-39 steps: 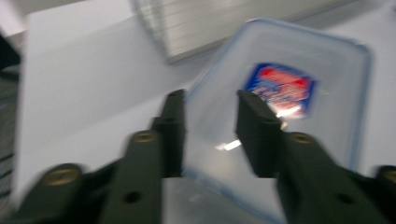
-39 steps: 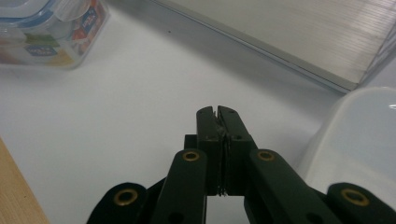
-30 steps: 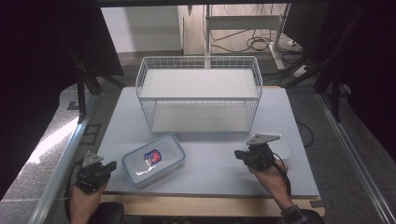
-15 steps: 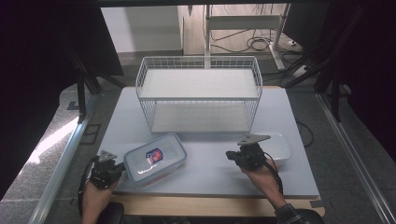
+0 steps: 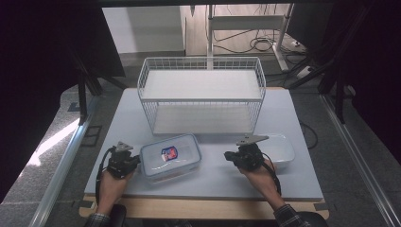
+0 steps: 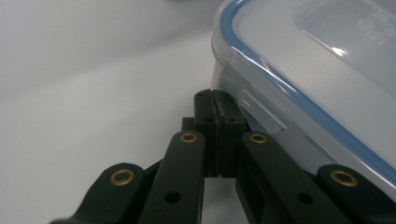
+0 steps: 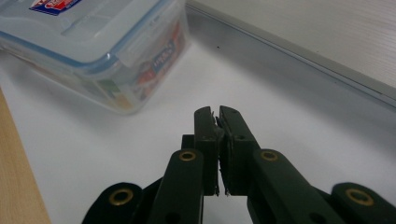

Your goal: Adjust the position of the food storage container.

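Beyond both grippers stands the wire rack (image 5: pixel 201 97). Between them lies the lidded container (image 5: pixel 170 157). The left gripper (image 6: pixel 217 109), jaws shut on nothing, has its tips at the container's side latch. The right gripper (image 7: pixel 216 122), nearly closed and empty, points at it, well apart.

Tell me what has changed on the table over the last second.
The left tool moved in from the table's left edge up to the clear blue-rimmed lidded plastic container, jaws shut, gripping nothing. The right tool edged left toward it. The container, white wire rack and clear tray stayed put.
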{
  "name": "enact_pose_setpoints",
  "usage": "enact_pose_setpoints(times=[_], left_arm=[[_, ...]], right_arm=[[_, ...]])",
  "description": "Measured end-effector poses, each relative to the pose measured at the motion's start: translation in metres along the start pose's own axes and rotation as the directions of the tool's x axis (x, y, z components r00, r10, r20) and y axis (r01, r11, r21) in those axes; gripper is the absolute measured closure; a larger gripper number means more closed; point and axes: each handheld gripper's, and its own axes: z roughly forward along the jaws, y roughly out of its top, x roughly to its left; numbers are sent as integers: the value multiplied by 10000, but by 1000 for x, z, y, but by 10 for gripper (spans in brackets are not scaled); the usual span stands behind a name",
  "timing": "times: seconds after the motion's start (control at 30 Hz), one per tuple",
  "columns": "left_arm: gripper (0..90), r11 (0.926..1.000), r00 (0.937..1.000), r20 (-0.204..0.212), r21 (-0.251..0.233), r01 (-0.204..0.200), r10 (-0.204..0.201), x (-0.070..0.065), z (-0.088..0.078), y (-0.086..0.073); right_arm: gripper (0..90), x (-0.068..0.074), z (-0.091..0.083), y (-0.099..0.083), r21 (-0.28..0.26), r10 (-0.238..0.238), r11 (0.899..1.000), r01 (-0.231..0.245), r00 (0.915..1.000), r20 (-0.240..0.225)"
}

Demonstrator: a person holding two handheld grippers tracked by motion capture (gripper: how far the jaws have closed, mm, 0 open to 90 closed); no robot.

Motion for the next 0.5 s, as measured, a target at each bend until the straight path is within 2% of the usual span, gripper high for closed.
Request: enact_pose_setpoints(times=[0.13,0.2,0.23,0.27,0.37,0.5], left_arm=[[900,9989,9982,373,75,-467,464,-14,14,15],[900,9984,9976,426,75,-556,552,-16,17,17],[900,9972,9956,572,55,-745,741,-22,23,23],[900,9972,9956,572,55,-745,741,-22,23,23],[900,9942,9904,872,28,-1075,1069,-33,33,33],[900,9925,9866,1088,24,-1222,1213,-40,40,39]], right_arm=[[850,-1,4,-1,-10,131,9999,-131,9999,100],[847,-1,4,-2,-10,189,9998,-189,9997,162],[844,-2,4,-2,-19,223,9998,-222,9995,203],[840,-2,4,-3,-24,248,9997,-247,9994,237],[833,-4,5,-4,27,341,9994,-343,9983,481],[812,-8,4,-6,62,465,9989,-469,9973,565]])
